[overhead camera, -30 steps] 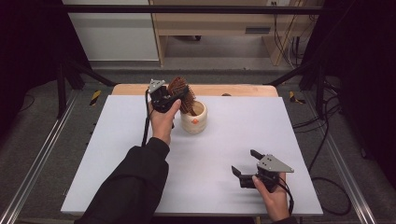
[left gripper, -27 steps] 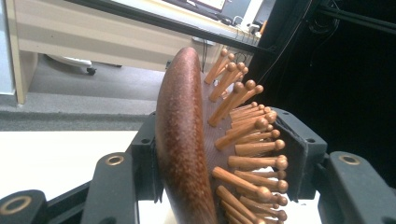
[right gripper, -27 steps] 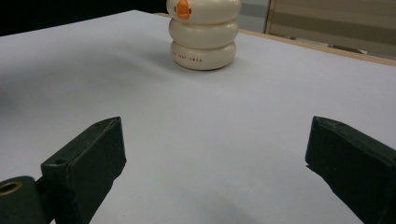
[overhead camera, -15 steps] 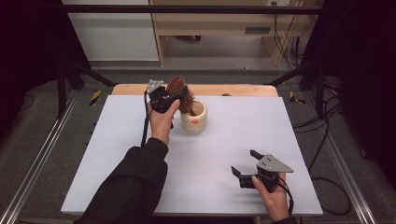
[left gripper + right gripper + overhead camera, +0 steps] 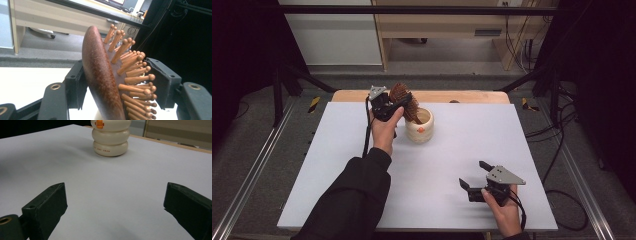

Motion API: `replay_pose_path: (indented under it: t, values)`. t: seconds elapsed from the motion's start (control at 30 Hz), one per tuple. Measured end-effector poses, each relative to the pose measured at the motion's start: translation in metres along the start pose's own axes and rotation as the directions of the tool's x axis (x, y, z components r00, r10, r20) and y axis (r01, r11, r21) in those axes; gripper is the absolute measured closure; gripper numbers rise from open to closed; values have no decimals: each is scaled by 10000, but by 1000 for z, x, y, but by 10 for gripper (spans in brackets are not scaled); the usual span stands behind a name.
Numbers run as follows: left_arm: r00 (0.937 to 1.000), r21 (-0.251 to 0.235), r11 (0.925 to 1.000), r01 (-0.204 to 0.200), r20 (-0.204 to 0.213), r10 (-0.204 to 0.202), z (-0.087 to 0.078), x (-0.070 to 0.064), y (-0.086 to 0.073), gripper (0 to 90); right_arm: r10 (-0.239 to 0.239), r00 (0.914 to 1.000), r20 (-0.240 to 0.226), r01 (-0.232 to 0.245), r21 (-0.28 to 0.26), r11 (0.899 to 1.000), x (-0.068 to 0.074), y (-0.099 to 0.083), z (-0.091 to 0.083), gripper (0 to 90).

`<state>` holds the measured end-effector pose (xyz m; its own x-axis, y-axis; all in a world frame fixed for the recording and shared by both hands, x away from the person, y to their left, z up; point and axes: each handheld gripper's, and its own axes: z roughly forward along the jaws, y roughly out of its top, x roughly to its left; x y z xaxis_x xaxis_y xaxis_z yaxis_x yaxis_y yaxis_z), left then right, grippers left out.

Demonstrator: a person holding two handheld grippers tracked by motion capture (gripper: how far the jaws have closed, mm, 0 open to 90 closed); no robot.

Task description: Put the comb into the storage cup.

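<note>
Left tool [image 5: 398, 101] still pinching dark wooden paddle hairbrush [image 5: 105, 75] over cream ribbed ceramic cup [image 5: 420, 126]; right tool [image 5: 477, 176] staying spread, resting near. No shift.

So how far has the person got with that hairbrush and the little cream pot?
Done: the left gripper is clamped on the head of the wooden hairbrush, one jaw on its smooth back, the other against the bristles. In hand: the brush hangs tilted with its handle dipping into the cream holder. Left: whether it is going in or coming out cannot be told. The right gripper rests open near the table edge.
</note>
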<state>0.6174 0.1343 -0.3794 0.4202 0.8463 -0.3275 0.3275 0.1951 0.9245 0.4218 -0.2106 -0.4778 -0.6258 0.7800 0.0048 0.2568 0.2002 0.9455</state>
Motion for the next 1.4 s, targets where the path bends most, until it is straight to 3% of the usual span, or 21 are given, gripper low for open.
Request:
replay_pose_path:
  t: [0.77,1.4]
  values:
    - [9998,16,9999,-170,139,169,-1,-1,-3,282,-18,10000,-28,18,28,10000,0,0,0,48]
    - [9981,-85,9998,-174,582,179,0,-5,-5,56,-48,10000,6,48,36,10000,0,0,1,48]
